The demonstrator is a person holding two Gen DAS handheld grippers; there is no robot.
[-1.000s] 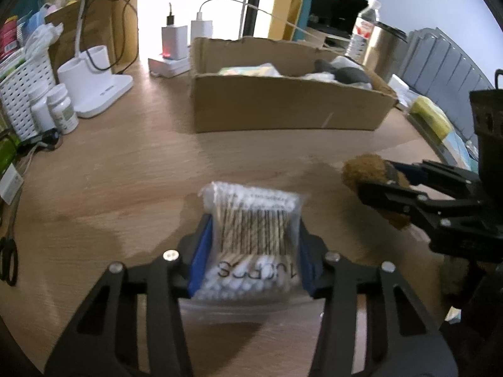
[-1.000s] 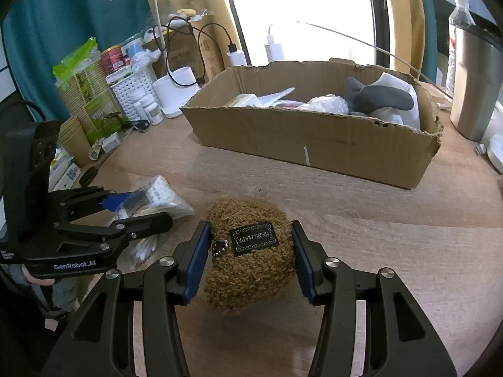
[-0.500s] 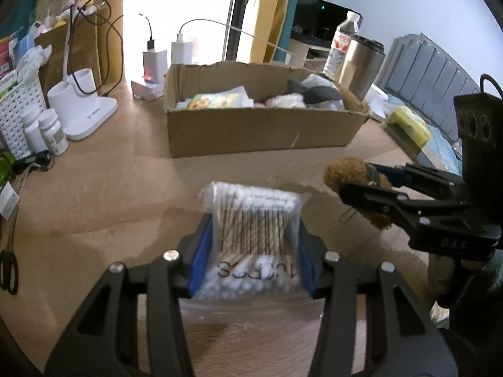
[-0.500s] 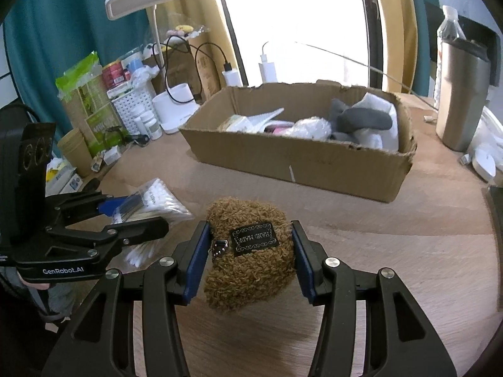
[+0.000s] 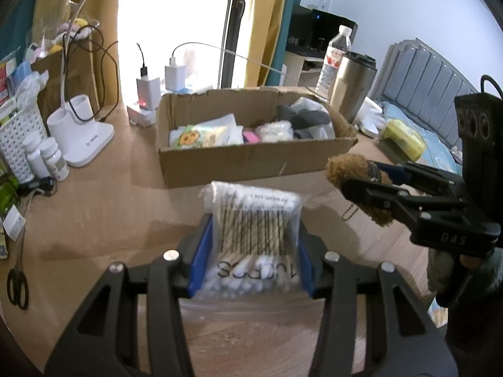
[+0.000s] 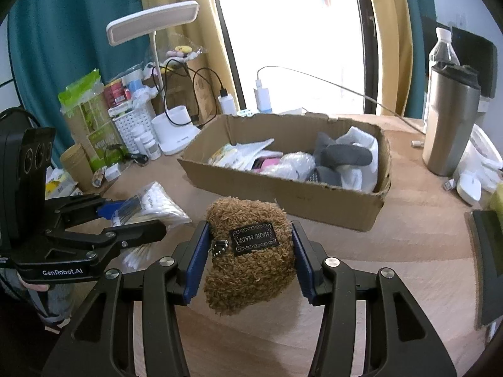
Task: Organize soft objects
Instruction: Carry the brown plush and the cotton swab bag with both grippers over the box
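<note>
Left gripper (image 5: pixel 254 248) is clamped on the swab bag (image 5: pixel 256 235), right gripper (image 6: pixel 248 251) on the plush (image 6: pixel 248 248); both are held clear of the table (image 6: pixel 408 251), short of the box (image 6: pixel 283 194), presumably for dropping in. Plush tag reads "HAND MADE"; the left gripper body reads "GenRobot.AI".

desk lamp (image 6: pixel 153 22), steel tumbler (image 6: pixel 449 119), scissors (image 5: pixel 17 286)

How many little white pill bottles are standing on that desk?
2 that I can see: both white pill bottles stand side by side between the white basket and the lamp base. More may be hidden behind the clutter.
</note>
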